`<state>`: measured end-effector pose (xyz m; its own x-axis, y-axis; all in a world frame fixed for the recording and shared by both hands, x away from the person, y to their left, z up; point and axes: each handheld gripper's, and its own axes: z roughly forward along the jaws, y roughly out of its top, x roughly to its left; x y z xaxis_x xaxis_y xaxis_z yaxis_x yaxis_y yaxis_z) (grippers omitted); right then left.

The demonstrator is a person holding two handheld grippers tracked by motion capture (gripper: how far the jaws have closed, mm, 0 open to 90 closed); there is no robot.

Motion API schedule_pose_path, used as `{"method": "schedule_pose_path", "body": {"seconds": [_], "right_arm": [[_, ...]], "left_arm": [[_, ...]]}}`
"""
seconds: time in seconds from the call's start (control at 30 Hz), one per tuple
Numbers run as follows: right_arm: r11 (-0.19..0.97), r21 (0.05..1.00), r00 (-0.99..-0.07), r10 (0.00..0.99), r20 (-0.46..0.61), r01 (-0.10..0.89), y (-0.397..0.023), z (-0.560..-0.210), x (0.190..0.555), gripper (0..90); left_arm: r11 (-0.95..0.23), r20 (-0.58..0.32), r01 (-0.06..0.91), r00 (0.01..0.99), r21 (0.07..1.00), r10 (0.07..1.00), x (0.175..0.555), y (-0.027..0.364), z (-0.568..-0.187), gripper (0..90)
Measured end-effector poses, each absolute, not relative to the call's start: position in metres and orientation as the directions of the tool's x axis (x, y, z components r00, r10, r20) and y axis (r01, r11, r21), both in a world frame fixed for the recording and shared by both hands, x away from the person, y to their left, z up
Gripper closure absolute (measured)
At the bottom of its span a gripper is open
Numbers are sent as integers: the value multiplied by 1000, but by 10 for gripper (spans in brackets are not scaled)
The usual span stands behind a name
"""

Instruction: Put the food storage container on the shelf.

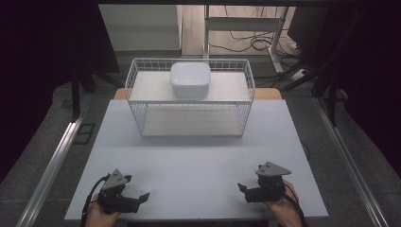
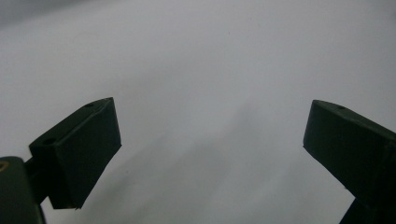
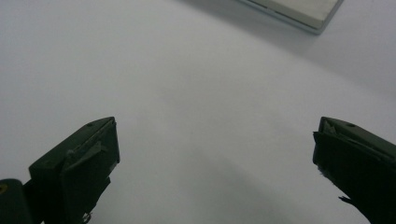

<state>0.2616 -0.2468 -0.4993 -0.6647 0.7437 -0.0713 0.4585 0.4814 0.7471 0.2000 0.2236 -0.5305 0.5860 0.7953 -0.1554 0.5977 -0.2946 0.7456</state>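
White dish [image 1: 190, 79] is sitting atop the wire rack [image 1: 189, 124] by the bench's far edge, dead ahead; both tongs, left [image 1: 140, 197] and right [image 1: 244, 191], are resting apart, equally distant.

Dim room. Grey carpeted floor [image 1: 42, 142] flanks the white rectangular table [image 1: 198, 161]; metal floor rails [image 1: 52, 163] alongside; black cables [image 1: 250, 42] beyond far edge.

Counted on the white table [image 1: 198, 161]: one white wire basket [image 1: 189, 97], standing at the far end, and one white square lidded container [image 1: 190, 79] resting on the basket's upper shelf. Shelves in the basket numbered two, upper and lower. Hand-held grippers numbered two, a left gripper [image 1: 137, 197] and a right gripper [image 1: 246, 191], each with two black jaws spread apart. Hands seen were two.
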Motion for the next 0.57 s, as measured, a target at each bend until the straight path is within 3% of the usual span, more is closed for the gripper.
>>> {"method": "schedule_pose_path", "body": {"seconds": [0.57], "right_arm": [[509,670,-664,747,-33,540,-253,-514,258,0]], "left_arm": [[-290,-183,643,565,708,805,196,228,-537,39]]}}
